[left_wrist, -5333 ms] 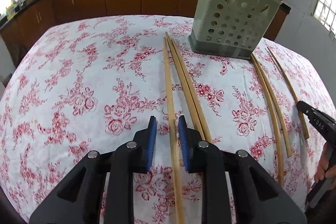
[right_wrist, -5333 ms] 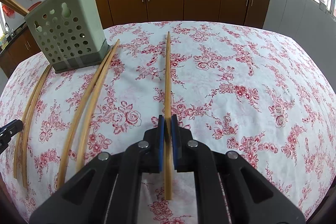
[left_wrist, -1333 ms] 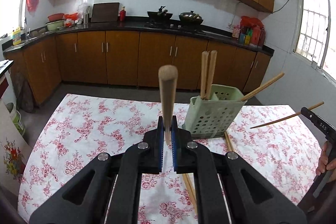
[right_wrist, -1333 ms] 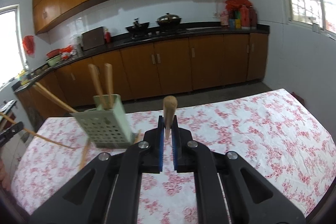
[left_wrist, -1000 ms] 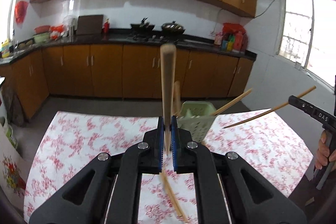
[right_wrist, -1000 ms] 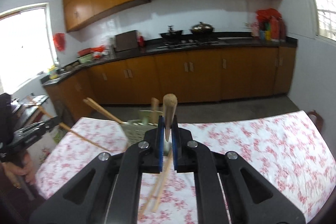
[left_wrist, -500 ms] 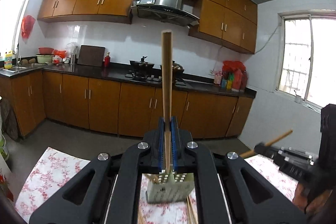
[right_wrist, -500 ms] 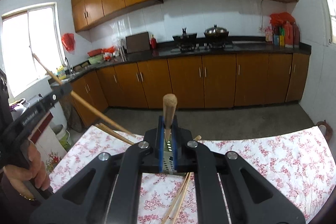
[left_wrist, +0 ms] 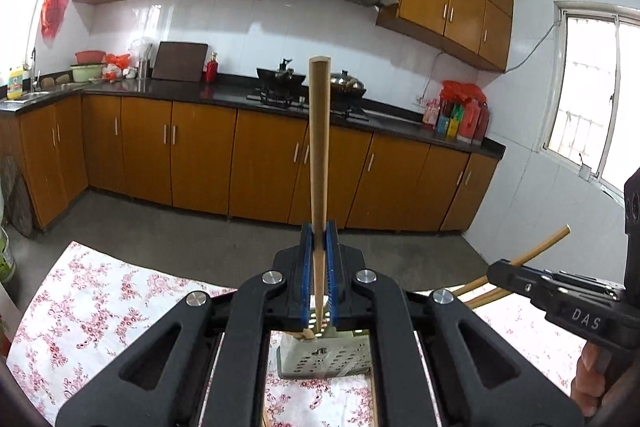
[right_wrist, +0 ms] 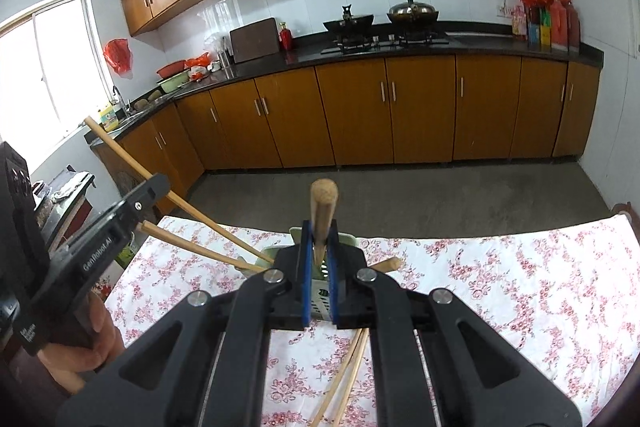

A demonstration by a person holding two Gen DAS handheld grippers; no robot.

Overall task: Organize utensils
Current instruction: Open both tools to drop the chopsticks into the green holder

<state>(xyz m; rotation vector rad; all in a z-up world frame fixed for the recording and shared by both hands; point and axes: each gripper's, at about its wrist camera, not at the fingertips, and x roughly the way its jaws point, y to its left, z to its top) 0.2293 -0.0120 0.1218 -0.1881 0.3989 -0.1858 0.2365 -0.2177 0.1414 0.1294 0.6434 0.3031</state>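
My left gripper (left_wrist: 319, 279) is shut on a long wooden chopstick (left_wrist: 319, 147) that stands upright above the pale green perforated utensil holder (left_wrist: 320, 359); its lower tip hangs at the holder's rim. My right gripper (right_wrist: 319, 267) is shut on another chopstick (right_wrist: 322, 211), held upright over the same holder (right_wrist: 320, 295). The right gripper also shows at the right edge of the left wrist view (left_wrist: 560, 299), the left gripper at the left of the right wrist view (right_wrist: 100, 239). Other chopsticks (right_wrist: 192, 211) lean out of the holder.
Loose chopsticks (right_wrist: 344, 379) lie on the floral tablecloth (right_wrist: 520, 287) in front of the holder. Behind the table are the grey floor, orange cabinets (right_wrist: 420, 107) and a dark counter with pots.
Both grippers have tilted further up and drawn in over the holder. Both chopsticks now stand nearly vertical above it.
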